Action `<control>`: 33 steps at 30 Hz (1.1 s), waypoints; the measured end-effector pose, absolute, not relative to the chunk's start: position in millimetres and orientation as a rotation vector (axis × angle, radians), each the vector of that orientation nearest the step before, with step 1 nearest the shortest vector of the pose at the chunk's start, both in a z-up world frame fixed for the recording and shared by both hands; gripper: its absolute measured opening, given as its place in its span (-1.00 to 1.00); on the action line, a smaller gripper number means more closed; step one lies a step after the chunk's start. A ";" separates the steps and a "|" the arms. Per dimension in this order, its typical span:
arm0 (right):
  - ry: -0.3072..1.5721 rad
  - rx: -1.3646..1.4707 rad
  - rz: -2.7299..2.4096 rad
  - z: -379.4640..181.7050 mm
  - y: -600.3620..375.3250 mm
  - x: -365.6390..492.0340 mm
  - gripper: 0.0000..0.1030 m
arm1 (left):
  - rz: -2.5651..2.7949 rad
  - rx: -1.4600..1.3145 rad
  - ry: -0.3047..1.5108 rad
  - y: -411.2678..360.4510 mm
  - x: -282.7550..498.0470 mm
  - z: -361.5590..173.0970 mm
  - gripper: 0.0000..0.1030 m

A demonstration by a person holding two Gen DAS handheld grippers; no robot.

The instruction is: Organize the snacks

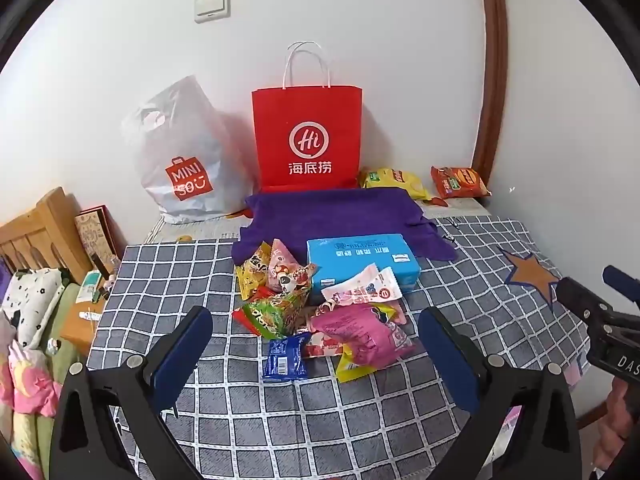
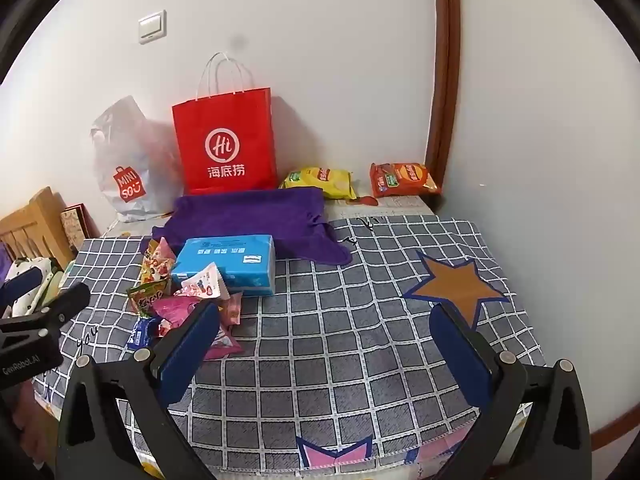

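Snacks (image 1: 320,312) clustered mid-cloth, right gripper (image 2: 324,344) over bare checks.

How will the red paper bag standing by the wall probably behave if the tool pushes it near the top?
The red paper bag stands tall and upright on a narrow base, so it may tip easily. Its flat, uncreased sides suggest fairly stiff paper that would probably slide or lean rather than crumple. The wall close behind might stop a backward fall. Its contents are hidden, so its weight is uncertain.

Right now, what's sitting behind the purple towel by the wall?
Behind the purple towel a red paper bag stands upright, with a white plastic bag to its left and yellow and orange chip bags to its right. The bags' contents are hidden.
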State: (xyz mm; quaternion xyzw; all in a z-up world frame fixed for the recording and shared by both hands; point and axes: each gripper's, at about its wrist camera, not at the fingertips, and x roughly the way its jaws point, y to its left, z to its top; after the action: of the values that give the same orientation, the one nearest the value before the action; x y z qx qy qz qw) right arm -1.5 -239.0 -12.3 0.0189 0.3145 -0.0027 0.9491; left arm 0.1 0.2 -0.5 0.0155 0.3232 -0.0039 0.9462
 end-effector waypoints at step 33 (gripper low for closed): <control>0.623 0.033 0.128 -13.0 -199.6 -9.4 0.99 | -0.091 -0.048 0.653 21.4 -9.2 6.0 1.00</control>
State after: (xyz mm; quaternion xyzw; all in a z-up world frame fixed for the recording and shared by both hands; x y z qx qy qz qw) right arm -9.4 -199.6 -13.0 0.0161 0.3062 0.0630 0.9497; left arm -9.2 21.4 6.0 -0.0238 0.3205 -0.0448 0.9459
